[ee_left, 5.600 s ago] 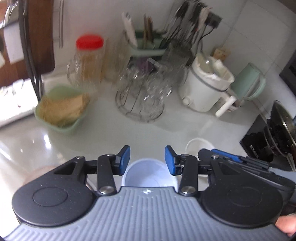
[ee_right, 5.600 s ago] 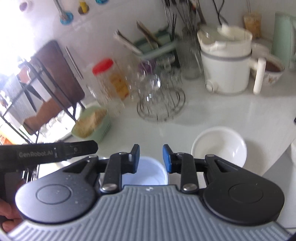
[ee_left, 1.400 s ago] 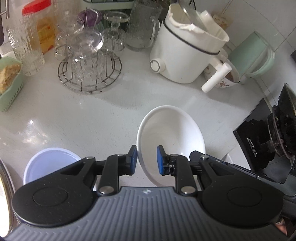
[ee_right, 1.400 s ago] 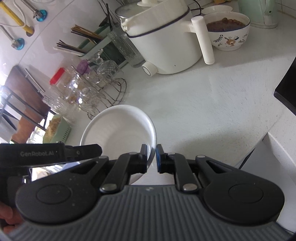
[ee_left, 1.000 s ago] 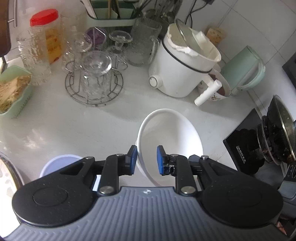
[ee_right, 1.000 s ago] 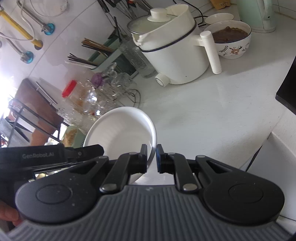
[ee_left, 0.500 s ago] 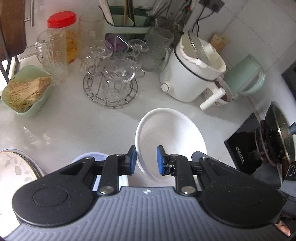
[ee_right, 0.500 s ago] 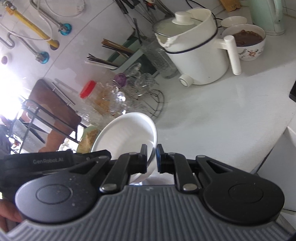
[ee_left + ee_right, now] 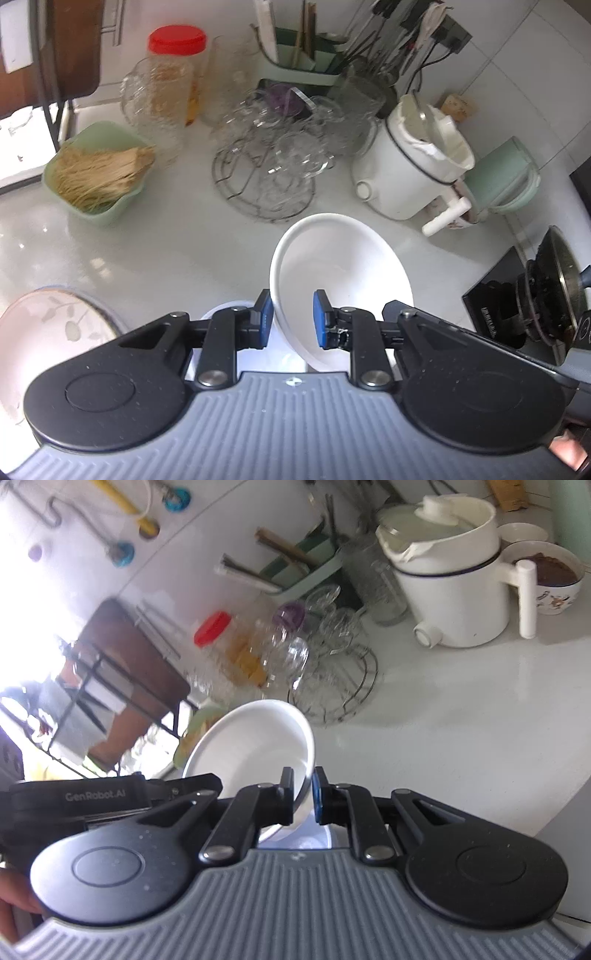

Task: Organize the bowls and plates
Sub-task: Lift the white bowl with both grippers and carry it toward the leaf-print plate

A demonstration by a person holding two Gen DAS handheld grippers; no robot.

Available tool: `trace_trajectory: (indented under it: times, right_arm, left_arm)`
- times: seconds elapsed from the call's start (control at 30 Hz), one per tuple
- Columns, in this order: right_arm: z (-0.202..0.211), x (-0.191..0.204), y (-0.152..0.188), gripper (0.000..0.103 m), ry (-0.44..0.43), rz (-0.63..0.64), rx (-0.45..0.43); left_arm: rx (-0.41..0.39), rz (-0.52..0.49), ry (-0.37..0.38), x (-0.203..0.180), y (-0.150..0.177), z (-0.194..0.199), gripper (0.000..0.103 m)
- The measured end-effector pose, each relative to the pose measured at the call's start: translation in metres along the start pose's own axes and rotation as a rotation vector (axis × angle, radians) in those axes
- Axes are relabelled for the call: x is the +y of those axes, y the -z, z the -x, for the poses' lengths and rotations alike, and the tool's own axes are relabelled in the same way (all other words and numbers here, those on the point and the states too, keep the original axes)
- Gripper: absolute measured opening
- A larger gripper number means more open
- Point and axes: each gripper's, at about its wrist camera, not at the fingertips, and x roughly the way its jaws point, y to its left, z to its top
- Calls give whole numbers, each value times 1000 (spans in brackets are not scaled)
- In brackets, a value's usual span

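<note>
Left to right: patterned plate (image 9: 40, 332) at far left on counter; pale blue bowl (image 9: 225, 308) just below left gripper (image 9: 291, 319), whose jaws pinch the white bowl (image 9: 332, 266) rim. White bowl is lifted, tilted. Right gripper (image 9: 303, 792) also closed on its rim.

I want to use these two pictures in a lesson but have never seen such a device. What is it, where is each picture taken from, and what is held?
A person holds one pair of tongs in each hand, each with a camera looking along its fingers. One picture is from the left tongs, the other from the right tongs. Both grip the rim of the same white bowl, lifted and tilted above the white counter. A pale blue bowl sits below, a leaf-patterned plate lies to the left, and a glass rack and white pot stand behind.
</note>
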Motion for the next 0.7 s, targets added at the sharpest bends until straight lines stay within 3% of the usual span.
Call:
trace_trajectory:
  times: [0.43,0.7]
  right_arm:
    - [-42,11,37,16,27,122,143]
    - [-54,18,52,16,39,206,179]
  left_arm:
    - [35,95,-58,48,39,-27,26]
    - [53,83,-128,56,59,-41,26]
